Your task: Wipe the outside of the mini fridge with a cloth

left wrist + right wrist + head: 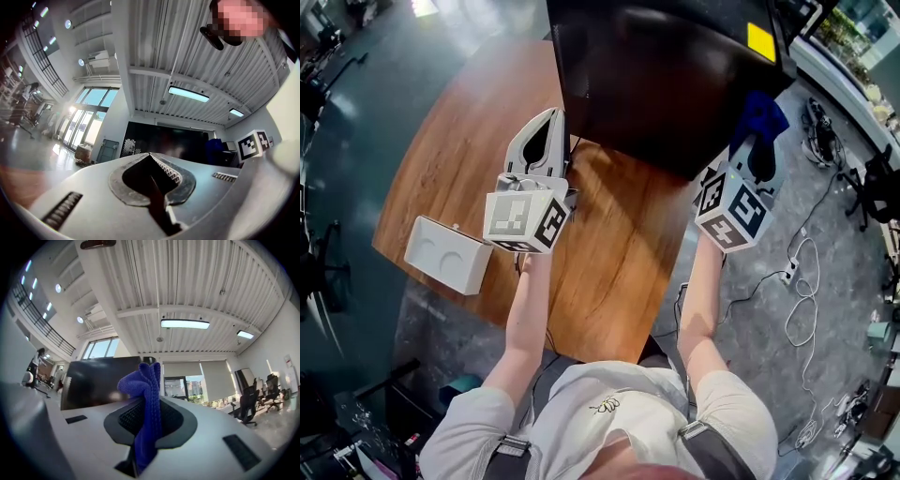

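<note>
The black mini fridge [666,75] stands at the far end of the wooden table [459,150]. My right gripper [758,150] is shut on a blue cloth [759,114], which it holds just off the fridge's right front corner. In the right gripper view the cloth [147,399] sticks up from between the jaws, with the fridge [98,378] behind it on the left. My left gripper [551,116] is shut on nothing and sits over the table by the fridge's left front corner. The left gripper view shows its jaws closed together [150,155] and the fridge [173,143] ahead.
A white box [448,255] sits at the table's near left corner. A yellow sticker [760,41] marks the fridge top. Cables and a power strip [788,273] lie on the floor to the right. Office chairs [248,404] stand farther off.
</note>
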`<act>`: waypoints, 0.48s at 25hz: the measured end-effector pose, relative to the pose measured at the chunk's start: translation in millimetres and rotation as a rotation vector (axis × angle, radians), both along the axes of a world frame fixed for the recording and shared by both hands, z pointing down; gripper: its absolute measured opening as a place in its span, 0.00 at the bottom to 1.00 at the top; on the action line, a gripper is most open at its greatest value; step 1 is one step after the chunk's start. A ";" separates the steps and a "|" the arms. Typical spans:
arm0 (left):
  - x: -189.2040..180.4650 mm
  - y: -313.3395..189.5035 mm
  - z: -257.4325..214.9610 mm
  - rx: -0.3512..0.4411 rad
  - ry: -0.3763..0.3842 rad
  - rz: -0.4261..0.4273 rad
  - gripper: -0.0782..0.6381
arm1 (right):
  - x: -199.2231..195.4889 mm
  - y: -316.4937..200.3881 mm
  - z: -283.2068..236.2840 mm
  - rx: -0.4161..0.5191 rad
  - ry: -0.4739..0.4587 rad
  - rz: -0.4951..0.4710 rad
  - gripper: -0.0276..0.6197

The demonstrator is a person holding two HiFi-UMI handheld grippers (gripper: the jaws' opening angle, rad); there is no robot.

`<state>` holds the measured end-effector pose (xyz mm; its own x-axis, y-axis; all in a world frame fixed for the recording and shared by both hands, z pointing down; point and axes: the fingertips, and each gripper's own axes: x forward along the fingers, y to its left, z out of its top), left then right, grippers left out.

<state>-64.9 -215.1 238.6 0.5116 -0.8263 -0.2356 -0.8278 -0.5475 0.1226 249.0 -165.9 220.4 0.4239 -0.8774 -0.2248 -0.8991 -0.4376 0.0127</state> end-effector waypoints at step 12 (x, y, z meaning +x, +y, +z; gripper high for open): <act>-26.1 -20.1 29.9 -0.029 -0.075 -0.057 0.12 | -205.6 -98.7 10.0 -0.001 -0.038 -0.459 0.14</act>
